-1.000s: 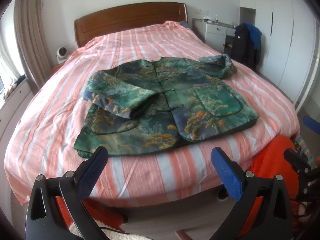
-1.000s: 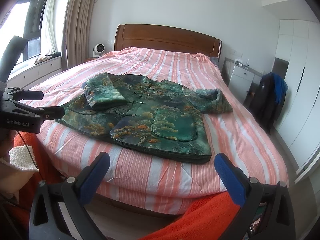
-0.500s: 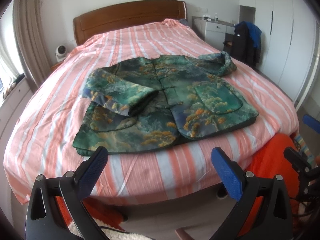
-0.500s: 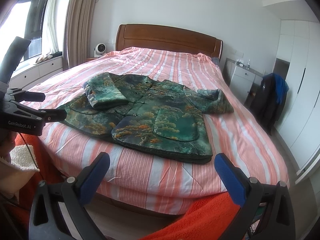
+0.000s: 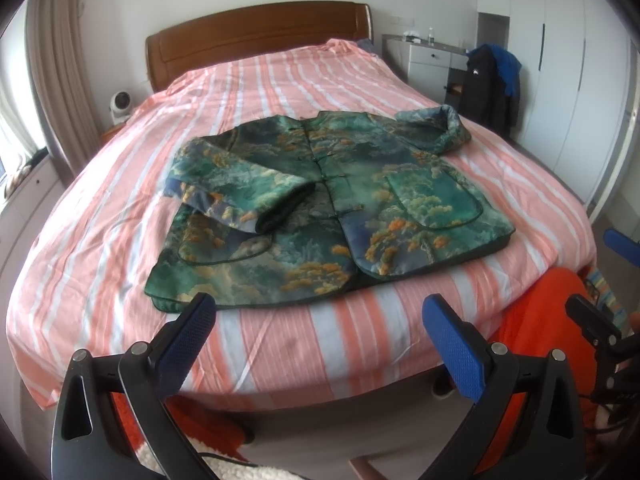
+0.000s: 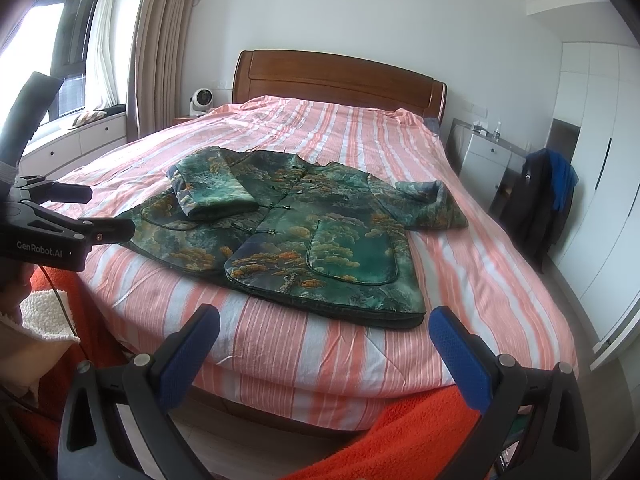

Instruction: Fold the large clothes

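The green brocade jacket [image 5: 320,208] lies front-up on the striped bed [image 5: 120,208], near its foot edge, within reach for folding. One sleeve [image 5: 240,196] is already laid across the jacket's chest; the other sleeve [image 6: 432,208] juts out toward the wardrobe side. The left gripper [image 5: 320,328] and right gripper [image 6: 324,332] hover short of the jacket's hem, fingers apart and empty, likely ready for the unfolded sleeve.

Green patterned jacket [image 5: 360,208] with orange tree motifs lay front-up, buttoned, flat on the striped bed [image 5: 280,80] near its foot. One sleeve [image 5: 240,196] was folded across the chest; the other sleeve [image 5: 436,128] extended outward.
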Demonstrator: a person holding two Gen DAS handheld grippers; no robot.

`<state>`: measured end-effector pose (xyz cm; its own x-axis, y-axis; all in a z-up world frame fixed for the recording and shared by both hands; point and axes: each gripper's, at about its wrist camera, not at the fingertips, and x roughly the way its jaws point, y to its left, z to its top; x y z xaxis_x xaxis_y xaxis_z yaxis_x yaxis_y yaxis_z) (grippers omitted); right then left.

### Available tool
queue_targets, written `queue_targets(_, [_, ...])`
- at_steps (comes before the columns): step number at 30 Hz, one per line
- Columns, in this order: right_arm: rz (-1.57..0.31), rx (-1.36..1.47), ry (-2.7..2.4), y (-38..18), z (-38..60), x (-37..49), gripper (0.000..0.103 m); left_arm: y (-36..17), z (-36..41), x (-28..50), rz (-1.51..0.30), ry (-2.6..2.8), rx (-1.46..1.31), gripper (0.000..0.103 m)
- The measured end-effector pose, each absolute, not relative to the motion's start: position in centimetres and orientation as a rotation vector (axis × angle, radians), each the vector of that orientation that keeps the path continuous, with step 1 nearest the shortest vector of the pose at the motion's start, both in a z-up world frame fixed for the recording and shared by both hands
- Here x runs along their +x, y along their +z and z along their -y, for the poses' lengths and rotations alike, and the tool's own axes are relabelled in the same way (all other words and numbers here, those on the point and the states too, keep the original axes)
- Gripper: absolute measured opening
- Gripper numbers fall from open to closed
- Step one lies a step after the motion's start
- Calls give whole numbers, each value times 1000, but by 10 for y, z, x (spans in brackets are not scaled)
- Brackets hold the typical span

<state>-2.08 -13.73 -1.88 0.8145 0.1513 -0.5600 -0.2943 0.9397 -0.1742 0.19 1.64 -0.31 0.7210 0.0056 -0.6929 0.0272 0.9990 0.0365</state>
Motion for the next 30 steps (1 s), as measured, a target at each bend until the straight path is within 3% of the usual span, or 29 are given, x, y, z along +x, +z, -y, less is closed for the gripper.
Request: queue_targets(30, [-550, -276, 253, -14, 134, -25, 103, 3, -14, -2, -760, -18, 38, 103])
